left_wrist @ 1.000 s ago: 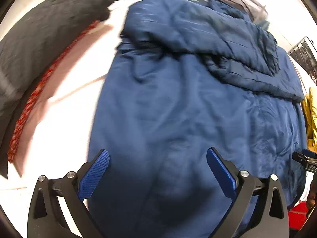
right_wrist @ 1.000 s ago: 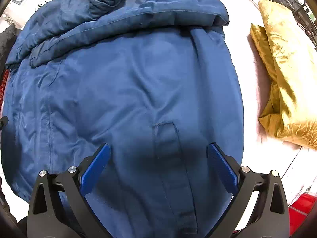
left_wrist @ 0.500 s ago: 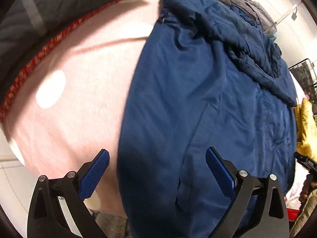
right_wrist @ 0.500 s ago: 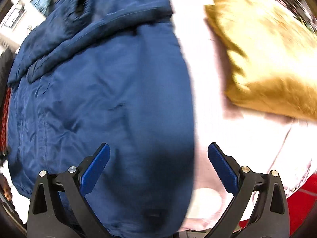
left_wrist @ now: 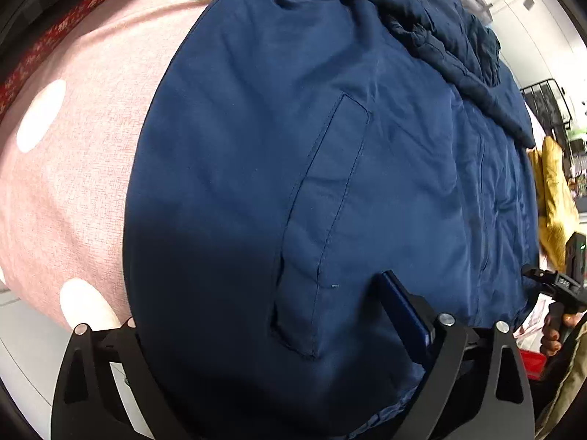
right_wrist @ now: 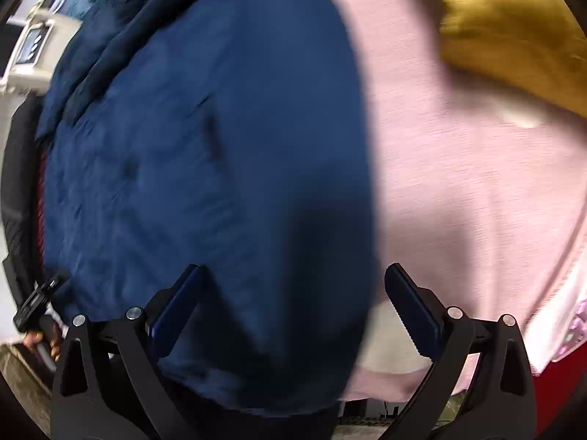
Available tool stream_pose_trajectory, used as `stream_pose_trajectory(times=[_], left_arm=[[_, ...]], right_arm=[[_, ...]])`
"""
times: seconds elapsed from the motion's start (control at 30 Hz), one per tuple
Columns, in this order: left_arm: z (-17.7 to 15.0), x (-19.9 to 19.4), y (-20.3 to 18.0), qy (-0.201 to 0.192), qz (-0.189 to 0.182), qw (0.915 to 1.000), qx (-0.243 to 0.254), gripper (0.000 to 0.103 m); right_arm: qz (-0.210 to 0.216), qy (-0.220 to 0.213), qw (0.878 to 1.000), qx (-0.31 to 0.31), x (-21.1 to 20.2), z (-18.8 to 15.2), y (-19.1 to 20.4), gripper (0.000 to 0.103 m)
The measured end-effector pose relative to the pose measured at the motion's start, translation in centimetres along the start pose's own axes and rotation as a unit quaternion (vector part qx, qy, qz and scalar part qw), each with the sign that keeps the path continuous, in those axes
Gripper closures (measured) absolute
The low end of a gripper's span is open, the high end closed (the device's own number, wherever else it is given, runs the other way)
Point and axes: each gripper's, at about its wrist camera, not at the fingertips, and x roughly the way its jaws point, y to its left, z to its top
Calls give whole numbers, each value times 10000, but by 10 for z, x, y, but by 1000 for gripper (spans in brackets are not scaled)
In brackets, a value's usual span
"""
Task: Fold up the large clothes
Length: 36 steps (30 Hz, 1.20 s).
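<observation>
- Left tool point(left_wrist: 256, 315): pointing steeply downward, jaws wide and just been closing (blue fabric between them, one pad hidden).
- Right tool point(right_wrist: 293, 293): pointing steeply downward, jaws spread wide.

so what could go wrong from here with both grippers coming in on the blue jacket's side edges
The left gripper straddles thick blue jacket fabric; its jaws, just narrowing, may pinch only the top layer, or the pink sheet too. The right gripper sits over the opposite edge, close to the gold cushion; an uneven lift could skew the fold.
</observation>
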Motion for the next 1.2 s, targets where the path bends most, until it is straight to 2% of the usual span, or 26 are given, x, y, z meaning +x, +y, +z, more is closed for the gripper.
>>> stream_pose_trajectory(times=[0.07, 0.17, 0.4, 0.47, 0.6, 0.67, 0.7, 0.9, 1.03, 1.1, 1.17, 1.2], left_arm=[[-4, -3, 4, -42, 0, 10000, -9, 20], [-11, -10, 19, -41, -83, 9999, -65, 21], [-17, -13, 44, 56, -280, 9994, -204, 19], [-15, -9, 41, 89, -333, 9992, -181, 20], [-11, -4, 31, 194, -482, 9986, -29, 26], [-11, -10, 31, 213, -537, 9983, 108, 36], [-12, -16, 35, 186, -590, 9980, 127, 37], [-15, -29, 66, 111, -1019, 9946, -162, 37], [-7, -12, 52, 185, -1092, 9936, -205, 39], [-4, -5, 41, 184, -968, 9950, -190, 40], [-1, -5, 35, 186, -918, 9955, -122, 64], [-1, -9, 33, 170, -985, 9950, -86, 70]], right_arm=[[-137, -38, 9996, -253, -3, -7, 12, 5], [-194, -11, 9994, -302, -4, -6, 14, 5], [12, -141, 9995, 283, -21, -16, -23, 5], [81, -130, 9993, 337, -32, 3, -43, 5], [291, 154, 9991, 277, -27, 13, -43, 6], [384, 287, 9987, 182, -17, 10, -32, 11], [495, 354, 9981, 118, -17, 4, -30, 11], [728, 594, 9956, 45, -4, -19, -27, 12], [631, 524, 9964, 215, 7, -11, -23, 22], [496, 544, 9971, 188, 6, -8, -25, 31], [369, 544, 9978, 2, 0, -11, -25, 44], [407, 530, 9977, -76, 2, -10, -13, 58]])
